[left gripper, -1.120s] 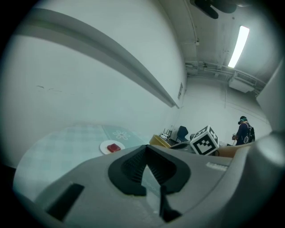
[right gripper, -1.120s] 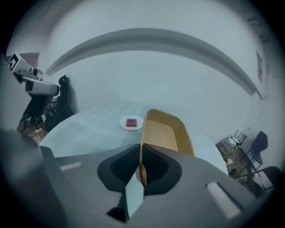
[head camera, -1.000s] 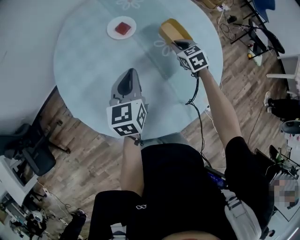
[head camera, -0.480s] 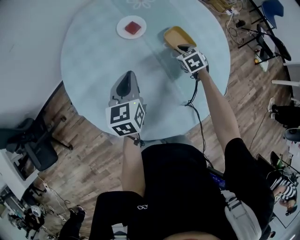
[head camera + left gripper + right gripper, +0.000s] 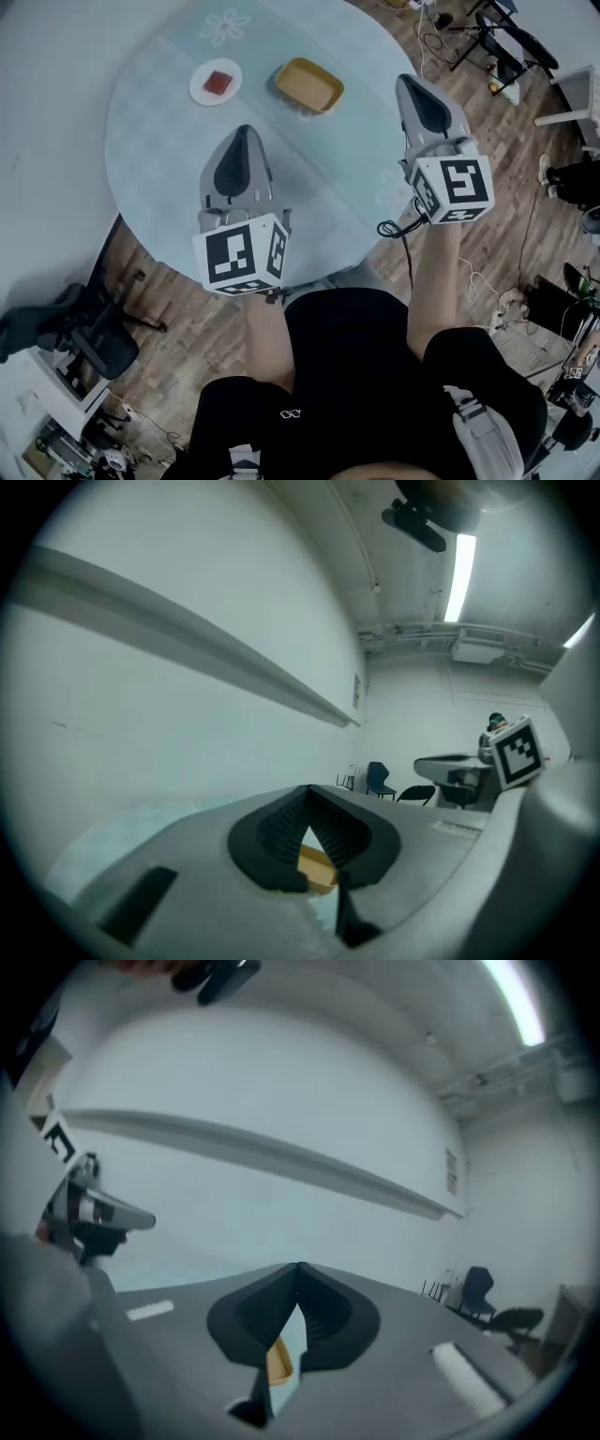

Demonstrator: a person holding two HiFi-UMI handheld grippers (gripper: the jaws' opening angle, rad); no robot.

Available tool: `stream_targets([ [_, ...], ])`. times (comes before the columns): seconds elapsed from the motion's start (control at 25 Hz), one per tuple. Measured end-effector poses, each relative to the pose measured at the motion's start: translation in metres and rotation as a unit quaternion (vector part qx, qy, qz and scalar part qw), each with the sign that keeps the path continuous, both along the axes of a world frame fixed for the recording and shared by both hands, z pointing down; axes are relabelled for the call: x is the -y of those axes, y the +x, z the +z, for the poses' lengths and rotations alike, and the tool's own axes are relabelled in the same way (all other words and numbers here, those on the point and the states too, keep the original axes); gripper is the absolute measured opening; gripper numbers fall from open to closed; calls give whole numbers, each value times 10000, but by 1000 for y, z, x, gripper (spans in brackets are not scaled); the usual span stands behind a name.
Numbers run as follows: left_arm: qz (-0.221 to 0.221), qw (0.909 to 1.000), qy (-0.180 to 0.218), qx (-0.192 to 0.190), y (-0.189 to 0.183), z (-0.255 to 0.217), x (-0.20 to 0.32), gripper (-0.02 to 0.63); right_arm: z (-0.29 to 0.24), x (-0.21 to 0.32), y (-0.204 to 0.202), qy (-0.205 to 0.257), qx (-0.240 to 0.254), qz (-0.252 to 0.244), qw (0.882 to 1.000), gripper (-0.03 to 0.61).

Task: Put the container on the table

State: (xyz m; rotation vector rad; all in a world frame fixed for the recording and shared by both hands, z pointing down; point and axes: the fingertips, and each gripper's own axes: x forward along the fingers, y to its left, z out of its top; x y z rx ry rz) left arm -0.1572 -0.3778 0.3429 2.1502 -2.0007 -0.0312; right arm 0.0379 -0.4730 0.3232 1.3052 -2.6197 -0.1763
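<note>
Round pale-blue glass table (image 5: pixel 155 141) fills the head view. The yellow rectangular plastic container (image 5: pixel 308 85) sits on it at upper centre, long axis running upper left to lower right, ahead of both tips. Left gripper (image 5: pixel 241 141) and right gripper (image 5: pixel 412 89) hover empty. Left gripper view: jaws pinched together, container beyond. Right gripper view: same story.

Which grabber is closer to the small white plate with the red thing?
Left. The left gripper sits just short of the plate, slightly right; the right gripper is far to its right, beyond the yellow container.
</note>
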Motion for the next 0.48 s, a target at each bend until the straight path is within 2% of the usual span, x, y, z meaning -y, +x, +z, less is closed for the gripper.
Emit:
stream_targets([
  [0.04,39,10000,69,60,10,-4,0,-2,-10,-10,21,0,590,102,9982,11],
  [0.12,115,9999,65,96,32,-3,-3,-2,-20,-26,56,-126,1691,145,9854,11],
  [0.16,162,9998,26,91,42,0,-5,-2,-17,-32,68,-252,1979,114,9798,9],
  [0.2,216,9997,4,91,52,2,-8,-2,-11,-37,75,-382,2023,86,9785,9],
  [0.32,361,9992,115,132,81,-2,-16,-2,0,-53,94,-459,1635,60,9855,9],
  [0.48,400,9985,314,181,114,-18,-28,-2,-14,-74,122,-336,1725,-80,9844,9],
])
